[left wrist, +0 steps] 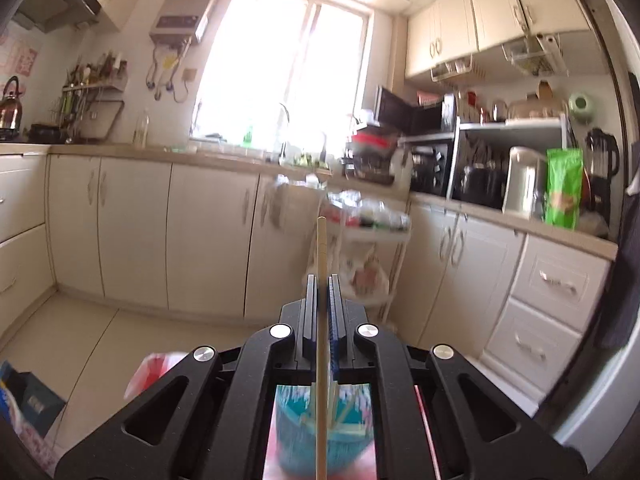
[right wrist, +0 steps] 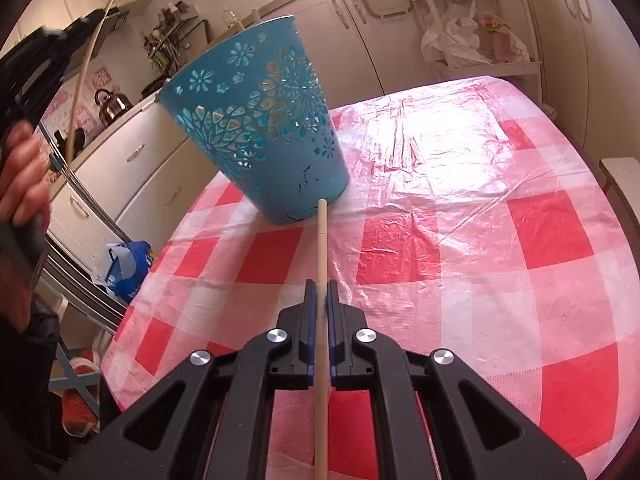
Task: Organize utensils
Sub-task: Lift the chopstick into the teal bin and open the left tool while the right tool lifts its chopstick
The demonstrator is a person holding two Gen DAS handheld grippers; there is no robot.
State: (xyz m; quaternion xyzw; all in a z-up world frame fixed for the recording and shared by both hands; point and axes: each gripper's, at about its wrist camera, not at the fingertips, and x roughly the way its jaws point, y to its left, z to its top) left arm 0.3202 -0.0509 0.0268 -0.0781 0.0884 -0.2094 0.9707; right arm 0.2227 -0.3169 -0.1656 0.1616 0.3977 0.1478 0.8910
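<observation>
Fingers (left wrist: 322,280) of left gripper clamped on chopstick (left wrist: 321,248); right fingers (right wrist: 321,286) clamped on second chopstick (right wrist: 322,240). Neither in bin (right wrist: 264,120) yet; table (right wrist: 480,220) otherwise bare, so likely near finish.

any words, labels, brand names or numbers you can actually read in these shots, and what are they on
None can be read.
Green bag on the counter: printed, too blurred.
Wall water heater: panel markings too small.
Pink wall decorations: patterned, no legible characters.
Blue bag beside the table: print too blurred.
Blue box on the floor: label too blurred.
Blue perforated basket: only dark scribbles, no letters.
</observation>
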